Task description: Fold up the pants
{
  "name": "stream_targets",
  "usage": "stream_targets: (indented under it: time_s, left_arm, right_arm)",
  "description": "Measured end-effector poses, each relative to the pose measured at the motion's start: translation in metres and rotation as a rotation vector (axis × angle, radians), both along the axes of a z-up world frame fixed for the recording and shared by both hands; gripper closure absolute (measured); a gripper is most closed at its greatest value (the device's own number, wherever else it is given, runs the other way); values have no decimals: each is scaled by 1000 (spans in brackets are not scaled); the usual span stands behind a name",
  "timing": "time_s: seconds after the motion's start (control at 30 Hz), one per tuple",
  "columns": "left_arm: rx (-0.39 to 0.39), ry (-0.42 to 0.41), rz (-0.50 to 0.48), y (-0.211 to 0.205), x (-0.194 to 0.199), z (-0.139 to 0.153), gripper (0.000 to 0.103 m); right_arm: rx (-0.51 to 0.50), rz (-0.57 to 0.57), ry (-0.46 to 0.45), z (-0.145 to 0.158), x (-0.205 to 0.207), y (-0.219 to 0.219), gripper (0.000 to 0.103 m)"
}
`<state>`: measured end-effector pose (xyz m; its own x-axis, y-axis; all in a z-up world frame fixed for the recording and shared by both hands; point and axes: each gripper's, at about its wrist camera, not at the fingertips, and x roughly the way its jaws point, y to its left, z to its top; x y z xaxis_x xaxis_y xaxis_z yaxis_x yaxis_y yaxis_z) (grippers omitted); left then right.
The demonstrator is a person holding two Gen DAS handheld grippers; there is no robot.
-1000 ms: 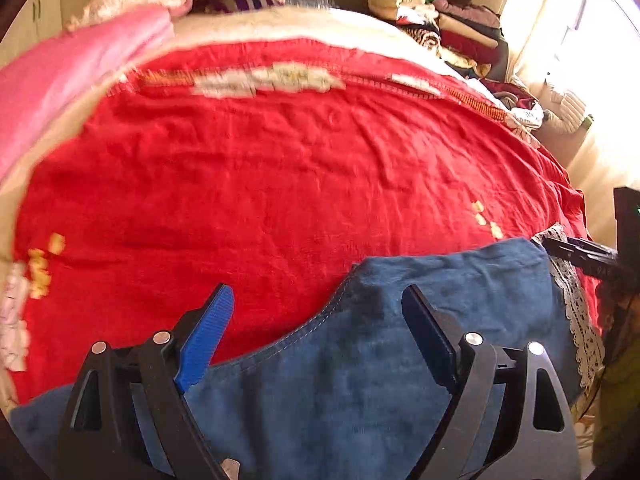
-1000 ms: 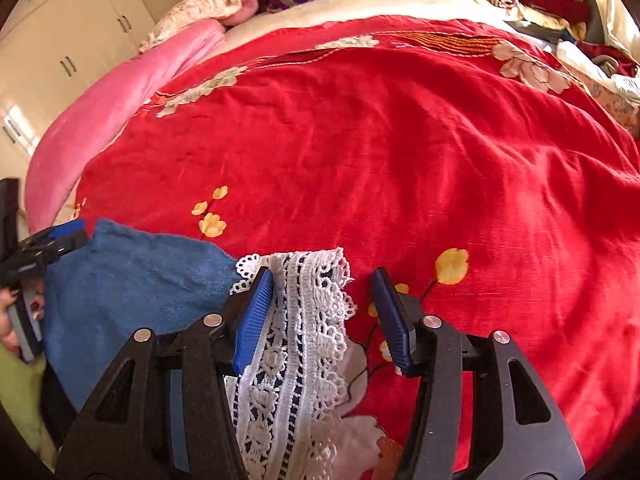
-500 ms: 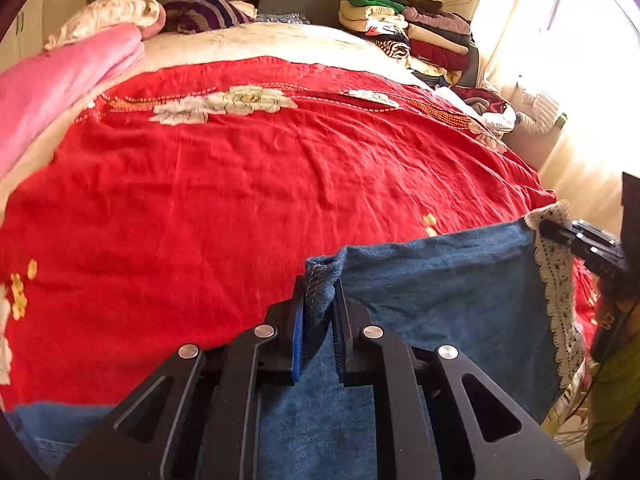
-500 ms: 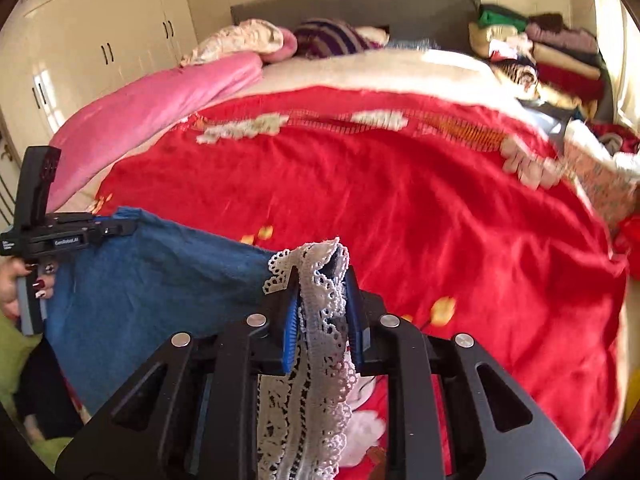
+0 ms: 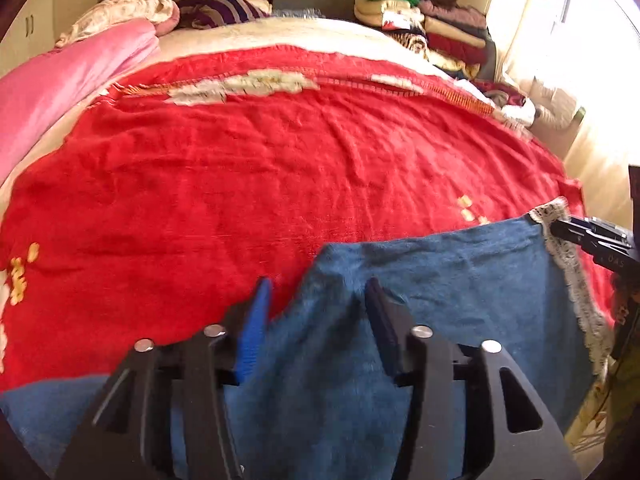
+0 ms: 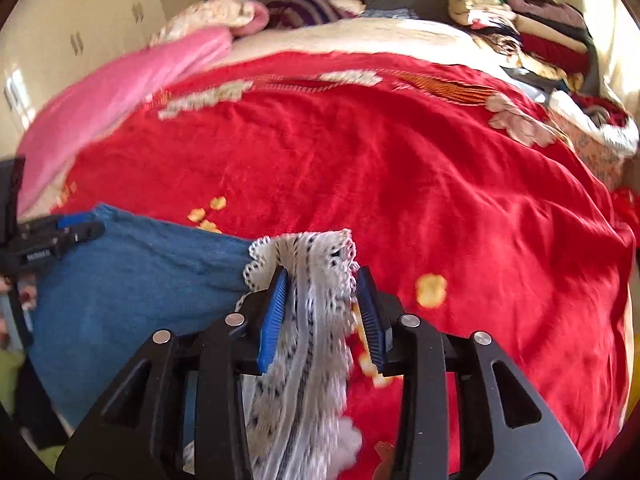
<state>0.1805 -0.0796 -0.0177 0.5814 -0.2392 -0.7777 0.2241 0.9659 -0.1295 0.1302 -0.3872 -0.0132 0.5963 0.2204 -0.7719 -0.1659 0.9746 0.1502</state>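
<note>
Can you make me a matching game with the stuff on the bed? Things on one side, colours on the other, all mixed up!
Things:
1. pants
2. bedspread
3. blanket
4. lace trim

Colours:
A. pink
B. white
C. blue
D. red

Pairs: 1-C, 2-D, 3-A, 4-B

bright daylight | window (image 5: pixel 576 4) at right edge blown out, glare washes that side | heavy fisheye curve, dark vignette corners | motion blur in both views, bedspread (image 6: pixel 400 168) pattern and lace smeared
</note>
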Motion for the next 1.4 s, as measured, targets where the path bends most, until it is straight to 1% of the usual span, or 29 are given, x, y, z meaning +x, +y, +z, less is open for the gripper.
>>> stream_targets:
  time_s: [0.1,0.17,0.3,0.37,0.47,0.6,0.67,0.7,0.73,0.77,0.87,0.9,0.93,0.97,1.07,1.13,1.2,1.3,1.4]
  left_arm:
    - [9,-65,-5,4,-28,20,47]
    - [7,-89,-27,5,-47,28,47]
    - [6,-108,-100,-2,-87,33,47]
    - [-12,-94,-138,-6,-105,29,47]
    - [-18,-42,-192,-12,-132,15,47]
    - [10,-1,-228,-22,-150,-1,47]
    - [39,21,-239,-27,-153,-9,47]
    - [46,30,-237,-28,-153,-12,47]
    - [52,39,-234,-29,-154,-14,47]
    - [54,48,-232,-31,-154,-17,47]
    - [34,58,-226,-32,-155,-19,46]
    - [30,59,-225,-31,-154,-19,46]
    - [25,62,-222,-30,-154,-19,46]
    - [20,67,-218,-29,-155,-19,46]
    - [16,75,-210,-28,-157,-19,46]
    - [7,79,-209,-26,-159,-20,44]
    - [4,84,-209,-26,-158,-21,44]
    - [7,84,-208,-27,-158,-21,44]
    - [9,85,-205,-26,-159,-21,43]
  right_arm:
    - [51,-27,-32,14,-30,-13,71]
    - [84,-41,-33,17,-51,-20,70]
    - [155,-59,15,11,-95,-28,70]
    - [179,-68,40,6,-109,-29,70]
    - [238,-74,84,-4,-127,-28,70]
    - [263,-77,113,-14,-138,-20,70]
    - [252,-90,125,-19,-139,-16,70]
    - [257,-98,132,-22,-139,-15,68]
    - [272,-98,142,-25,-138,-15,62]
    - [286,-89,152,-29,-138,-13,61]
    - [254,-65,162,-31,-136,-5,61]
    - [245,-58,165,-30,-136,-3,75]
    - [236,-37,171,-28,-136,0,86]
    - [226,-22,167,-25,-137,3,87]
    - [140,13,102,-6,-151,12,88]
    - [73,13,99,-4,-157,14,89]
    - [29,16,119,-10,-159,16,88]
    - [35,-9,145,-24,-159,10,86]
    - [32,-17,144,-25,-159,10,84]
